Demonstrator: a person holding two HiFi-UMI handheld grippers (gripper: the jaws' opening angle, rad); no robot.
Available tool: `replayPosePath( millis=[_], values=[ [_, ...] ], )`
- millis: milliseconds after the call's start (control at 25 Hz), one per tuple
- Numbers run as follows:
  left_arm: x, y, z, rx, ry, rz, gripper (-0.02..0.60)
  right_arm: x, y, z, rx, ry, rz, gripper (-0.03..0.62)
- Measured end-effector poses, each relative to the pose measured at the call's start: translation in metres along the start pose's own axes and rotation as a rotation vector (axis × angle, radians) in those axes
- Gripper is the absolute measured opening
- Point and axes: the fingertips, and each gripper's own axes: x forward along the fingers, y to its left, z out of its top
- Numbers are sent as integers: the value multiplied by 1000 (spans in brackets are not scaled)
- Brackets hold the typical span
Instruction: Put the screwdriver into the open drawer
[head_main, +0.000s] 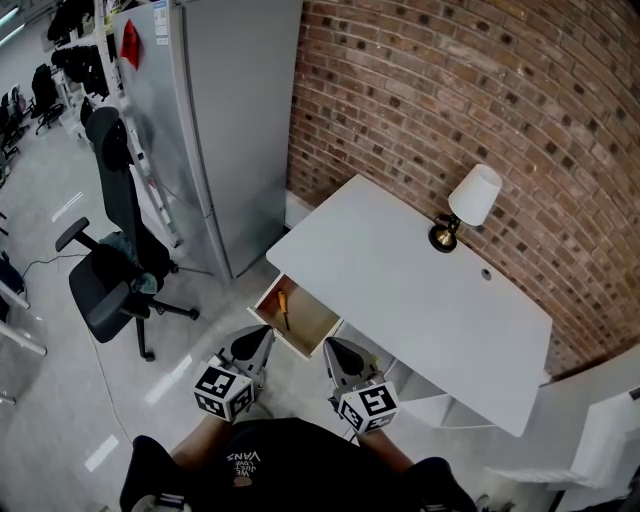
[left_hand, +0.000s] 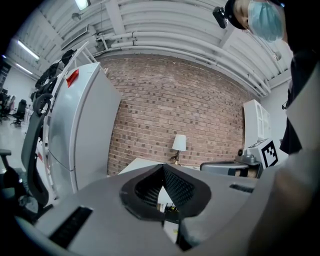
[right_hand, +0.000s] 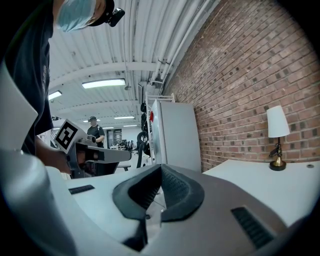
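Note:
The screwdriver (head_main: 283, 308), with an orange handle and dark shaft, lies inside the open wooden drawer (head_main: 310, 331) under the left end of the white desk (head_main: 400, 290). My left gripper (head_main: 262, 336) hangs just in front of the drawer's near left corner, shut and empty. My right gripper (head_main: 332, 348) is level with it, by the drawer's near right corner, also shut with nothing in it. In the left gripper view the jaws (left_hand: 163, 167) meet at their tips, pointing at the desk and brick wall. In the right gripper view the jaws (right_hand: 161, 167) are likewise pressed together.
A small lamp (head_main: 468, 204) with a white shade stands at the desk's back edge by the brick wall (head_main: 480, 90). A tall grey cabinet (head_main: 225, 120) stands left of the desk. A black office chair (head_main: 118, 260) is on the floor further left.

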Motion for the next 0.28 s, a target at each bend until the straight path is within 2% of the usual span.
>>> replayPosePath(
  millis=[280],
  values=[
    [-3,3,1,2,-8,-9,8,2,3,0,4,-1,-6,-6]
  ],
)
